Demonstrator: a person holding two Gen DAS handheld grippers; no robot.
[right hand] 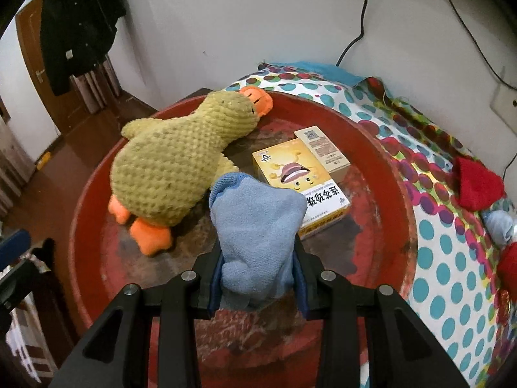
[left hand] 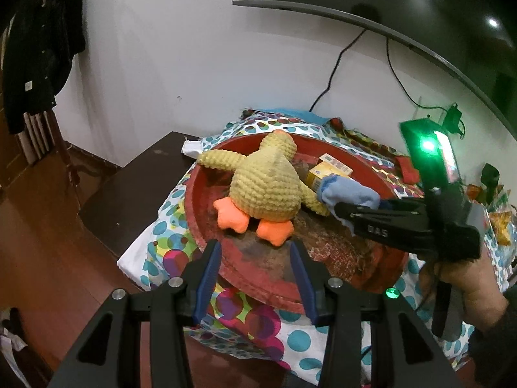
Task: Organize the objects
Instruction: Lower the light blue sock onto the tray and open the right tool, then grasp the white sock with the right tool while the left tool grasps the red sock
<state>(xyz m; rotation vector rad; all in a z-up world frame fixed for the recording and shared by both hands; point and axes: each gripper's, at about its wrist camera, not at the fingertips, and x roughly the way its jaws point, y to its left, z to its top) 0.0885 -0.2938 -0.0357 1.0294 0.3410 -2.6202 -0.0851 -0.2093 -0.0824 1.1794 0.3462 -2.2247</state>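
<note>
Right gripper: nearest the lens in the right wrist view, low centre of the frame; jaws closed most of the way on a blue sock, which bulges up between them.
Left gripper: low centre of the left wrist view; jaws spread wide with nothing between them, over the near rim of the red tray.
Blue sock position: held above the tray floor, just beside the plush duck and overlapping the near corner of the yellow box; whether it touches either, I cannot tell.
Step in hand: judging by the pose, the sock is being brought into the tray to join what is already gathered there.
Next move: probably lower the sock onto bare tray floor in front of the box, then part the jaws; the cloth may cling to the pads.
Count in tray: one duck, two boxes, the yellow one and a tan box touching it behind.
Count on spotted cloth, right edge of the frame: one red sock, one pale blue bundle, one more red item, partly cut off.
</note>
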